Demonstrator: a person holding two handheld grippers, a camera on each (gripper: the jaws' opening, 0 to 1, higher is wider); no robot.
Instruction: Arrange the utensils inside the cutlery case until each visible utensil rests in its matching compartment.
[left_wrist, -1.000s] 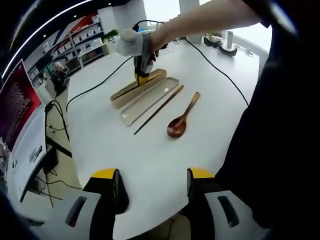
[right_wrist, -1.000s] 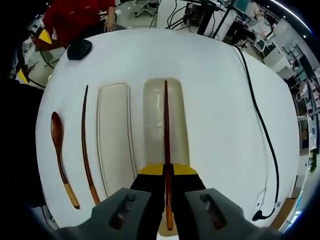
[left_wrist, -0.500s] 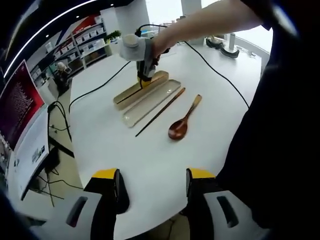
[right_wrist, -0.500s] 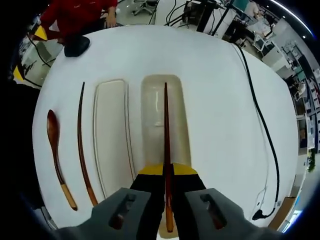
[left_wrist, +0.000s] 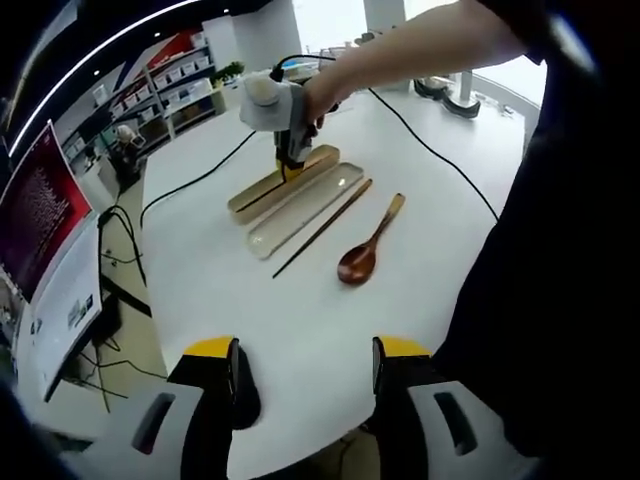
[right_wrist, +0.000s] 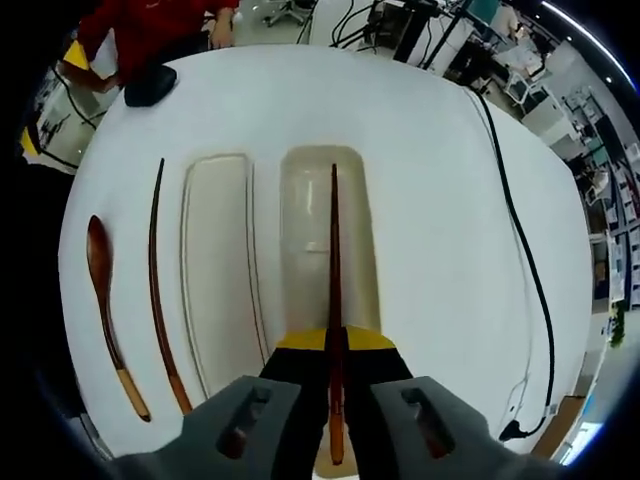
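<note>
On the white table lies the beige cutlery case (right_wrist: 322, 250), with its clear lid (right_wrist: 217, 262) beside it. My right gripper (right_wrist: 334, 350) is shut on a dark wooden chopstick (right_wrist: 333, 250) that runs lengthwise over the case. A second chopstick (right_wrist: 158, 280) and a wooden spoon (right_wrist: 100, 290) lie left of the lid. In the left gripper view, the case (left_wrist: 285, 180), lid (left_wrist: 305, 208), loose chopstick (left_wrist: 325, 226) and spoon (left_wrist: 368, 245) lie ahead, with the right gripper (left_wrist: 285, 165) over the case's far end. My left gripper (left_wrist: 305, 365) stands open at the table's near edge, holding nothing.
A black cable (right_wrist: 520, 240) runs across the table right of the case. A black object (right_wrist: 150, 85) sits at the far edge near a person in red (right_wrist: 150, 25). Shelves and a red banner (left_wrist: 35, 215) stand beyond the table.
The right gripper view has shifted slightly, with the case a little lower relative to the chopstick. The left gripper has stayed in place.
</note>
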